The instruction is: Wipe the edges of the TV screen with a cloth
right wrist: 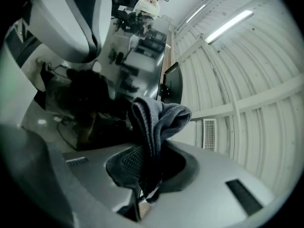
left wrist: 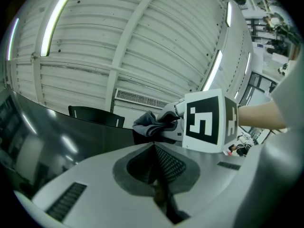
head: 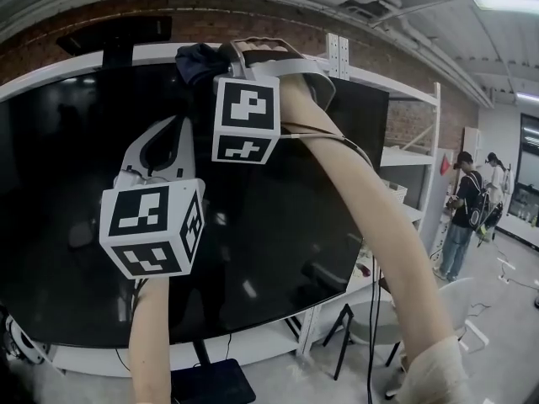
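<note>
Holding our left gripper (left wrist: 153, 148) nearest the camera, we keep its jaws pressed together on nothing, the marker cube hanging in front of the dark glass; whether its tip touches the glass we cannot tell. Above it, our right arm reaches up and the right gripper (right wrist: 149, 151) pinches a bunched grey cloth (right wrist: 159, 120) by one fold, the loose bulk standing out past the jaw tips. From the head view the cloth sits at the upper edge of the TV screen (head: 278, 225), left of centre, just beside the black mount that rises behind the set.

We judge the wipe along that top edge to be under way, with the side and bottom edges yet to be covered. The risk, as we read it, lies in the grip: only a fold is clamped, so drag along the frame could pull the cloth free, and hard jaw tips could then scrape the panel. Pressing high up could also rock the set.

Beyond the screen stand white shelving (head: 413, 154), a white chair (head: 370, 318) and a person wearing a backpack (head: 461, 213).
</note>
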`<state>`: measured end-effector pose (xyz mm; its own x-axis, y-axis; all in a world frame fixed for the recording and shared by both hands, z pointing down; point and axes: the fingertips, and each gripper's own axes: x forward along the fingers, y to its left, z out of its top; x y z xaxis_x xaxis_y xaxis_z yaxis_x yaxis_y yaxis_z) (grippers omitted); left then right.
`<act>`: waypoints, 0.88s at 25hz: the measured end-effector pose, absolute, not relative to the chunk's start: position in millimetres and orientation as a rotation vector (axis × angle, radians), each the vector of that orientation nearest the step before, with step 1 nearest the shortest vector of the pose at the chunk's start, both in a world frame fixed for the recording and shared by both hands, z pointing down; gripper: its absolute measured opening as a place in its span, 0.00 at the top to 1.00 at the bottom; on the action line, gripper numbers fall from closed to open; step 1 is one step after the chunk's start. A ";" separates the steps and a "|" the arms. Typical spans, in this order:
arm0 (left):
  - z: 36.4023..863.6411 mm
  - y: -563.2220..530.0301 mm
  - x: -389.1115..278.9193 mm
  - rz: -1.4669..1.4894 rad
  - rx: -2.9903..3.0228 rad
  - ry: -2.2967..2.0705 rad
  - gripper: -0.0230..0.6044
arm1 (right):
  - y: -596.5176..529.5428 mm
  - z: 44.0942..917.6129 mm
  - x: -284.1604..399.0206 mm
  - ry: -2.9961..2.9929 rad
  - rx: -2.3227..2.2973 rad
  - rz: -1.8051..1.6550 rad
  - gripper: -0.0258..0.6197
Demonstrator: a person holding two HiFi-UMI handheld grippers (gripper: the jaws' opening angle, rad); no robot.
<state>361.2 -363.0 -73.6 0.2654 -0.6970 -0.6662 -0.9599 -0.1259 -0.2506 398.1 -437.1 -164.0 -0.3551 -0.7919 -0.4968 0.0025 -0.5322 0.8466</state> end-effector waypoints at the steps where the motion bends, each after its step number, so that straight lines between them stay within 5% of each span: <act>1: -72.7 -365.2 364.7 0.517 -1.886 1.508 0.94 | -440.3 -163.7 405.9 -1.061 1.339 -1.933 0.88; 22: -60.8 -436.6 554.7 0.572 -2.078 1.268 0.94 | -504.2 -166.5 596.7 -0.896 1.430 -1.801 0.88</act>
<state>554.7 -436.6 -60.8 0.4424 -0.6223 -0.6458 -0.8960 -0.3380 -0.2882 596.7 -504.2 -166.5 -0.1832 -0.8300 -0.5268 0.0803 -0.5467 0.8335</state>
